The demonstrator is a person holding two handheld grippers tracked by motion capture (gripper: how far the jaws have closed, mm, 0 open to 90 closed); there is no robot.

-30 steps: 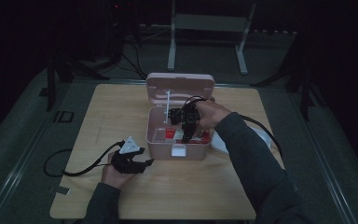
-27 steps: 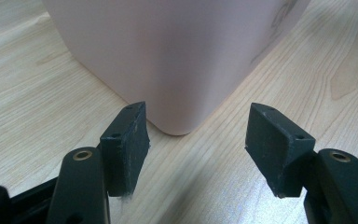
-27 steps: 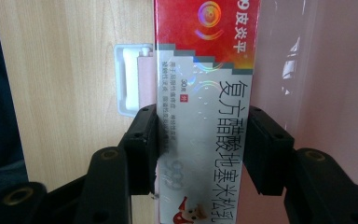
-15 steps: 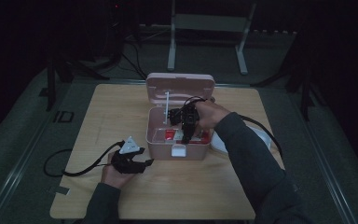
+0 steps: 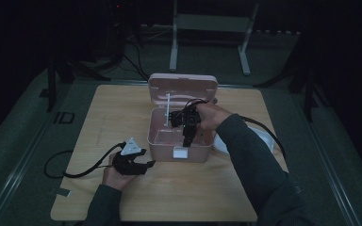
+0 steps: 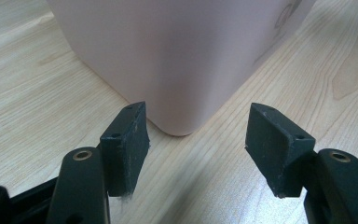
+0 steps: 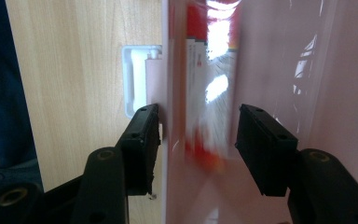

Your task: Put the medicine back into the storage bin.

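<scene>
A pink box (image 5: 160, 147) stands open mid-table, its lid (image 5: 183, 84) tipped back. My right gripper (image 5: 187, 139) reaches down into it at the front wall. In the right gripper view that gripper (image 7: 198, 140) is open: one jaw is outside the wall by the white latch (image 7: 133, 79), the other inside. A shiny red and white packet (image 7: 209, 93), blurred, lies between them against the wall. My left gripper (image 5: 146, 165) rests low on the table at the box's front left. It is open (image 6: 200, 140), with the box's corner (image 6: 182, 56) just ahead of its jaws.
The wooden table (image 5: 122, 108) has bare room left of and in front of the box. A white object (image 5: 264, 139) lies right of the box, partly behind the right arm. Cables trail from both grippers. Dark floor and stand legs surround the table.
The right gripper has dipped slightly lower toward the box's front wall. The left hand and its gripper have stayed where they were.
</scene>
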